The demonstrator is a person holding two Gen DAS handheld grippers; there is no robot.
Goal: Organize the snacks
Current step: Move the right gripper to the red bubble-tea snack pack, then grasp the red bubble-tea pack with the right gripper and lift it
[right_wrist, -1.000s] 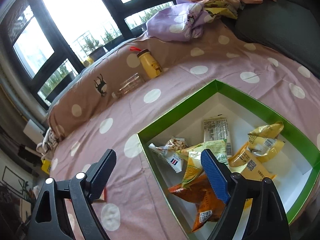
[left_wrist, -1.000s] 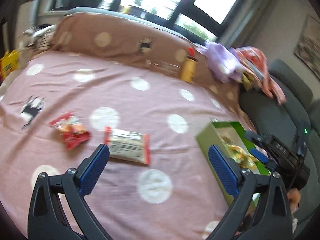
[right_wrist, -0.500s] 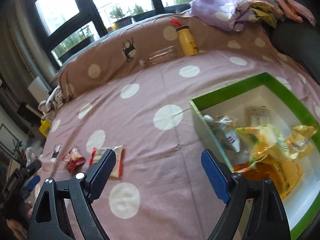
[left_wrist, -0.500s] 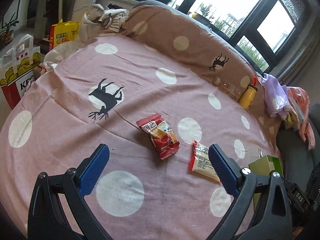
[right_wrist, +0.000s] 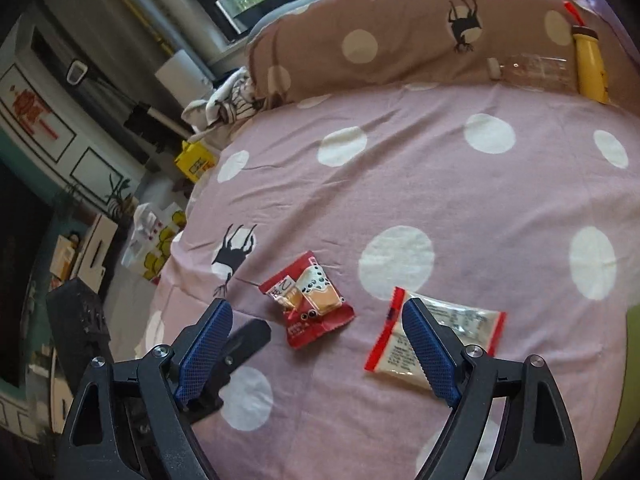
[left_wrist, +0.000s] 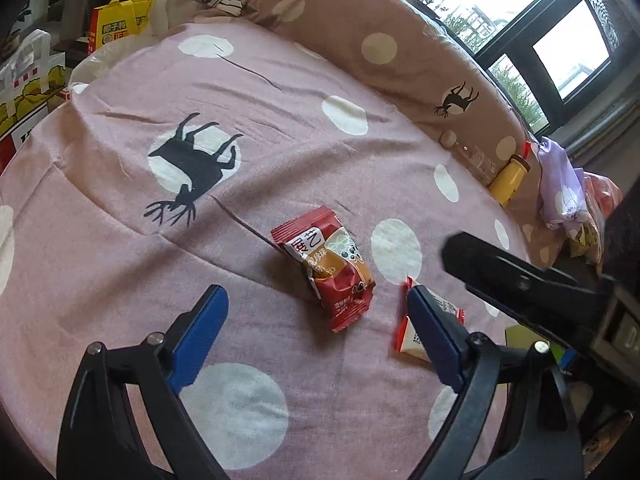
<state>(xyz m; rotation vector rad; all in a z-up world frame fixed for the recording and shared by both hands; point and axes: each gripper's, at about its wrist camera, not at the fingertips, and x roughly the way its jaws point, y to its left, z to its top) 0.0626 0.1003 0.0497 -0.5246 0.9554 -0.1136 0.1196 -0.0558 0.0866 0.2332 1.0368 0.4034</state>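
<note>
A red snack packet [left_wrist: 328, 267] lies on the pink dotted bedsheet [left_wrist: 280, 128], just ahead of my open, empty left gripper [left_wrist: 316, 336]. It also shows in the right wrist view [right_wrist: 307, 300]. A white packet with red ends [right_wrist: 438, 336] lies to its right, partly behind my right fingertip; in the left wrist view the white packet [left_wrist: 416, 332] is half hidden by my right-hand finger. My right gripper [right_wrist: 316, 350] is open and empty, hovering over both packets. The other gripper's black finger [left_wrist: 520, 280] reaches in from the right.
A yellow bottle [right_wrist: 588, 66] and a clear bottle [right_wrist: 528, 68] lie against the brown dotted bolster [right_wrist: 400, 36]. The green box's edge [right_wrist: 628, 380] shows at the right. Bags [left_wrist: 24, 92] and clutter stand beyond the bed's left edge. Clothes [left_wrist: 560, 188] pile at the right.
Both grippers swung left from the green box to the two loose packets and came closer to them. The box has nearly left both views. Both grippers stay open.
</note>
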